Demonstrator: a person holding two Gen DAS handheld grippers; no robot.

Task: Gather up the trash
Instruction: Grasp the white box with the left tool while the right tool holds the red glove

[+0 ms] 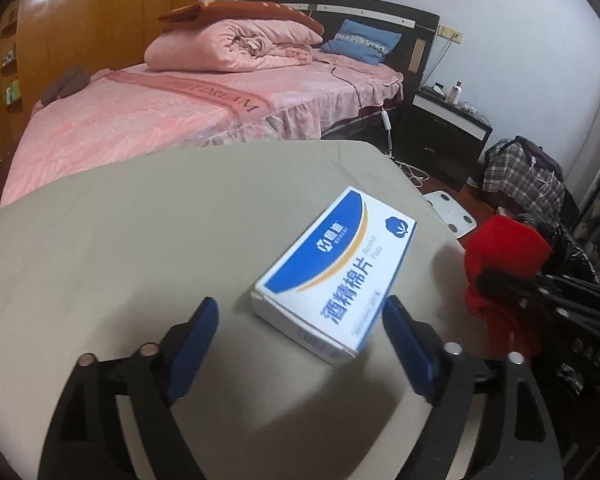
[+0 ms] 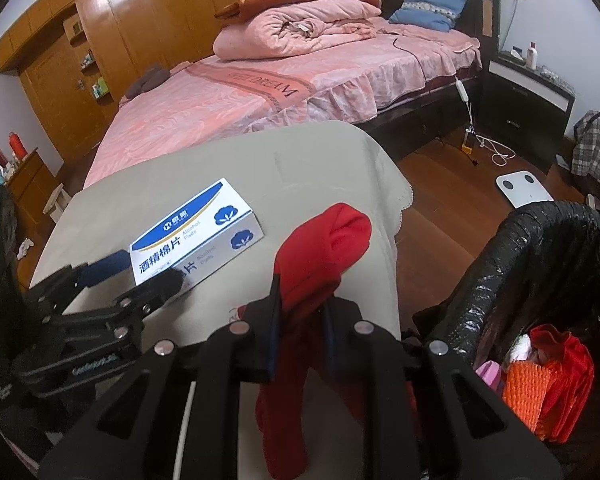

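A white and blue alcohol pads box (image 1: pixel 334 270) lies on the beige cloth-covered table (image 1: pixel 140 240). My left gripper (image 1: pixel 300 320) is open, its blue fingers either side of the box's near end; it also shows in the right wrist view (image 2: pixel 140 270) beside the box (image 2: pixel 198 232). My right gripper (image 2: pixel 300 312) is shut on a red sock (image 2: pixel 320 256), held above the table's right edge. The sock also shows in the left wrist view (image 1: pixel 500 264). A bin lined with a black bag (image 2: pixel 540 248) stands to the right, holding red and orange trash (image 2: pixel 548 384).
A bed with pink covers (image 1: pixel 160 120) stands behind the table. A dark nightstand (image 1: pixel 448 128), a white scale (image 2: pixel 524 188) and a plaid bag (image 1: pixel 520 176) are on the wooden floor to the right. A wooden wardrobe (image 2: pixel 120 40) is at the left.
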